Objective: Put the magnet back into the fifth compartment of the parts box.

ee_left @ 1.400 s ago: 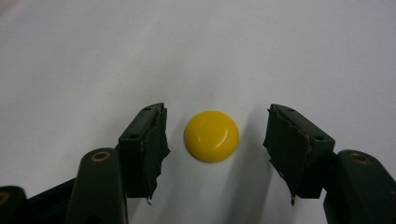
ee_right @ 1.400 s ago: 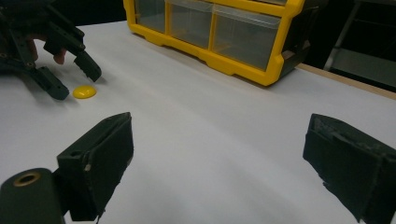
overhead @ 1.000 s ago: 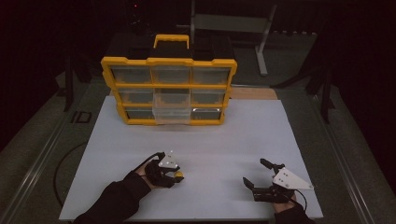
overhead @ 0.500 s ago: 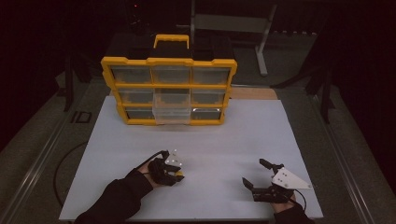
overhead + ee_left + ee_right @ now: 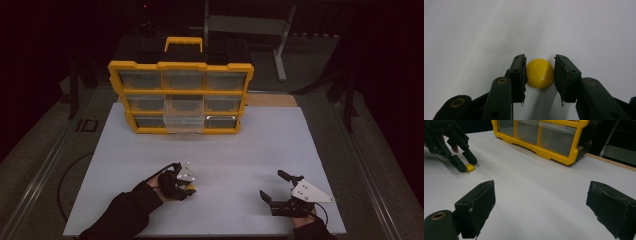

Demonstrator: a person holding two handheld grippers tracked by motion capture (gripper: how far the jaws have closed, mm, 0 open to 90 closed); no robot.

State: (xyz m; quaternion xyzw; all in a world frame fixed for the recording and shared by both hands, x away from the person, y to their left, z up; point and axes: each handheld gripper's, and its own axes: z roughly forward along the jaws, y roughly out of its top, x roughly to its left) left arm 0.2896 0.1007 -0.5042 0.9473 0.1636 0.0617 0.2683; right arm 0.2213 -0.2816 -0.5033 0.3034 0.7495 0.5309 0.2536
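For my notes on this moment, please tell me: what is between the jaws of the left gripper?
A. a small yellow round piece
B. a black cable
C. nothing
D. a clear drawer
A: in the left gripper view, the left gripper has both pads pressed against a small yellow round piece lying on the white table.

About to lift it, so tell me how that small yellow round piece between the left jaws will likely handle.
The yellow piece looks smooth and glossy, so it may slip between the left hand-held gripper pads. Its rounded shape suggests it could roll on the white table if released. It seems small and probably light.
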